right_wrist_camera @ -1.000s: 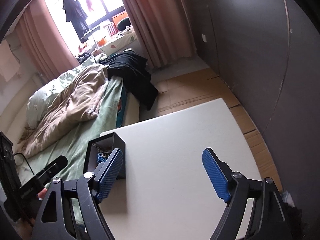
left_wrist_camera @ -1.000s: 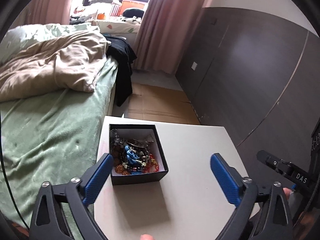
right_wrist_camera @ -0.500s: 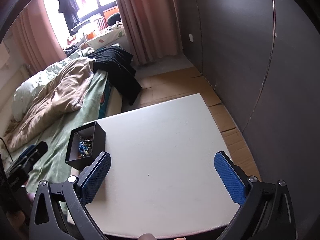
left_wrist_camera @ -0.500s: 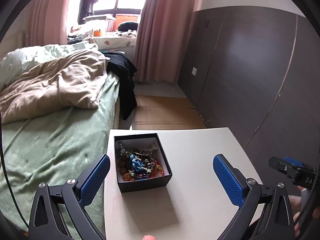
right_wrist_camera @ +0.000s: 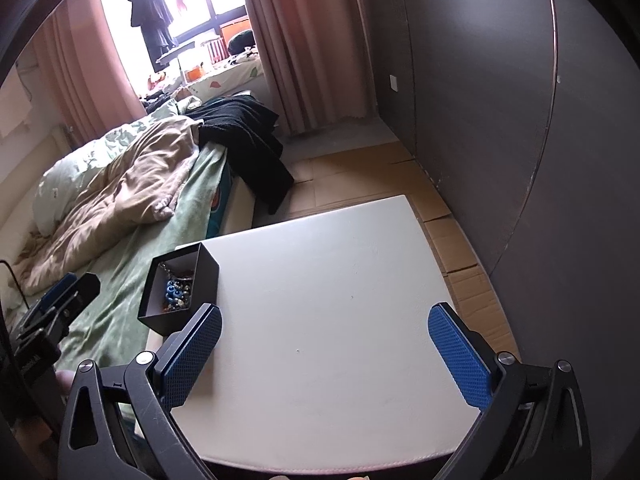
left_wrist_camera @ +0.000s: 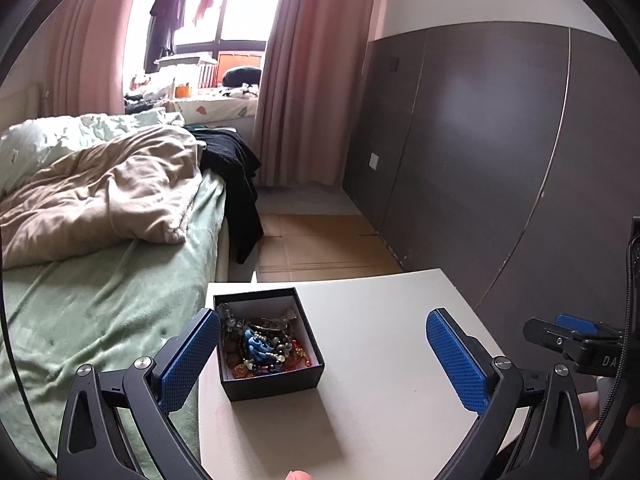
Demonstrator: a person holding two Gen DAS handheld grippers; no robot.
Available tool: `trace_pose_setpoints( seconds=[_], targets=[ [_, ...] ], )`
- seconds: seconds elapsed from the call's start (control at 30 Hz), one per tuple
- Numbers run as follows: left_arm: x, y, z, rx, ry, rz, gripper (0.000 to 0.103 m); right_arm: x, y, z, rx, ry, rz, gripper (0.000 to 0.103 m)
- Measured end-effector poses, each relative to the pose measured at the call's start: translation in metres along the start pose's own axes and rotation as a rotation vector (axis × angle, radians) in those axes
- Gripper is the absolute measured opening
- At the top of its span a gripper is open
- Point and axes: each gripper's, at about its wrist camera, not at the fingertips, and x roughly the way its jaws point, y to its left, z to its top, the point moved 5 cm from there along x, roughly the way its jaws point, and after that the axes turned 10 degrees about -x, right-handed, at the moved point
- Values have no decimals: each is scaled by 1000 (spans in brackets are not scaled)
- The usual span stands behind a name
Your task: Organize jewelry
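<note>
Box: a black box [left_wrist_camera: 269, 344] is set on the white counter [left_wrist_camera: 380, 360], at its left edge beside the bed [left_wrist_camera: 100, 280]; in the right wrist view the box [right_wrist_camera: 180, 284] is seen at the counter's far left corner.
Jewelry: a tangle of beads and chains [left_wrist_camera: 262, 346] is held inside the box; blue, red and amber pieces are made out, single items cannot be told apart.
Left gripper: the left gripper [left_wrist_camera: 322, 354] is held wide open above the near part of the counter, nothing gripped, its left pad just beside the box.
Right gripper: the right gripper [right_wrist_camera: 324, 354] is spread open over bare counter, nothing gripped, well apart from the box.
Risk, box: the box could be nudged off the left edge onto the bed if it is struck by a pad during a reach, since it is set so near that edge.
Risk, tangle: several strands could be dragged out together if one is pinched, as the pieces appear interlocked.
Risk, grip: thin chains could be missed or dropped by the broad pads.
Change: both grippers are seen higher and further back than a second ago; more counter is shown, and the box is seen smaller in the left view.
</note>
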Motion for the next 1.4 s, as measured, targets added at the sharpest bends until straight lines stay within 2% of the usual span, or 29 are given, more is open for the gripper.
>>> trace_pose_setpoints(
  seconds=[0.4, 0.77, 1.4],
  targets=[
    [3, -2, 0, 12, 24, 3, 103, -1, 7, 3, -22, -7, 13, 103],
    [-7, -6, 5, 29, -13, -6, 103, -4, 4, 4, -8, -20, 30, 103],
    [-7, -8, 4, 30, -4, -10, 103, -6, 0, 5, -10, -22, 22, 103]
  ],
)
